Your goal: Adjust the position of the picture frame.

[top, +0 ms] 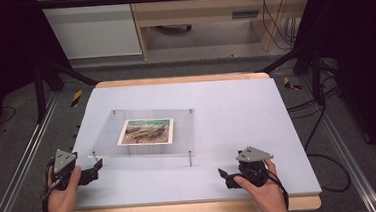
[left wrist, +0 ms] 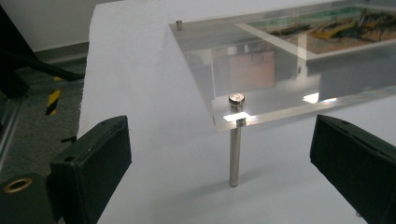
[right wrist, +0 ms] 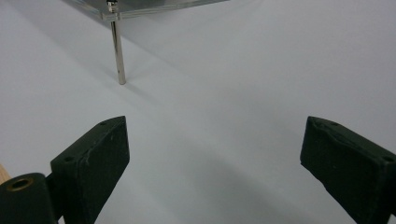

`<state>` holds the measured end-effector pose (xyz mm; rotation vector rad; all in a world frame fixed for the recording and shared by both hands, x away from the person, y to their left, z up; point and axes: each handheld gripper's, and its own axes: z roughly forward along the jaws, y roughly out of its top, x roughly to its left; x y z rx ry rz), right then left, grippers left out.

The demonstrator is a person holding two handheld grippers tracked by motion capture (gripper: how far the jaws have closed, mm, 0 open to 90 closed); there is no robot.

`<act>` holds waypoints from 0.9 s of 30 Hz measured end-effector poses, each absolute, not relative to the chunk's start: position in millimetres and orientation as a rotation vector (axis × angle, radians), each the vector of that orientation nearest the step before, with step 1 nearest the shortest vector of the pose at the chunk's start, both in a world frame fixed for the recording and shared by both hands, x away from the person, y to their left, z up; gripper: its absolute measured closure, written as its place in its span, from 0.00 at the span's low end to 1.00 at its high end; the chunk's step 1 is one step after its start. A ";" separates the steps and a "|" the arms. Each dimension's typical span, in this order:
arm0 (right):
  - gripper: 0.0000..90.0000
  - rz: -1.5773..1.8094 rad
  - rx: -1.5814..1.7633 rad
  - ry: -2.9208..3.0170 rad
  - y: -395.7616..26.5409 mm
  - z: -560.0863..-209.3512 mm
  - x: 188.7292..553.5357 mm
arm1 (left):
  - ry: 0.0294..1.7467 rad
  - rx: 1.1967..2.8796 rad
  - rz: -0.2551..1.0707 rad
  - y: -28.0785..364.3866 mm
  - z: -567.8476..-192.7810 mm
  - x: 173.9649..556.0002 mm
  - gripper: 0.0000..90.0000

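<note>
A clear acrylic plate (top: pixel 177 129) stands on thin metal legs over the pale table sheet (top: pixel 236 112), with a small painted picture (top: pixel 146 131) lying on it. My left gripper (top: pixel 96 167) rests at the plate's near left corner, open, its jaws apart with nothing between them. In the left gripper view (left wrist: pixel 219 163) the corner leg (left wrist: pixel 235 149) with its screw cap stands just ahead of the jaws. My right gripper (top: pixel 224 176) sits near the table's front edge, open and empty. The right gripper view (right wrist: pixel 212 163) has the plate's near right leg (right wrist: pixel 118 53) farther off.
Black frame bars (top: pixel 48 75) flank the table on both sides. Cables (top: pixel 317 122) trail over the floor to the right. A wooden desk (top: pixel 199 15) stands behind the table. The table's wooden front edge (top: pixel 183 210) lies between the person's hands.
</note>
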<state>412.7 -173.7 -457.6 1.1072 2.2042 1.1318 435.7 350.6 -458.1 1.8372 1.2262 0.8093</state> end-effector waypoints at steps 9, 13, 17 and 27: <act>0.20 1.092 1.036 2.182 -159.6 -459.3 407.5 | 1.211 1.850 0.870 354.8 -459.5 433.5 0.04; 0.22 1.120 1.008 2.172 -149.9 -460.2 405.7 | 1.192 1.860 0.880 352.1 -459.8 434.0 0.04; 0.29 1.213 0.980 2.150 -133.0 -456.5 405.0 | 1.168 1.881 0.875 348.4 -460.5 433.9 0.04; 0.36 1.328 0.928 2.227 -90.8 -461.0 415.5 | 1.172 1.820 0.799 351.4 -457.6 428.0 0.04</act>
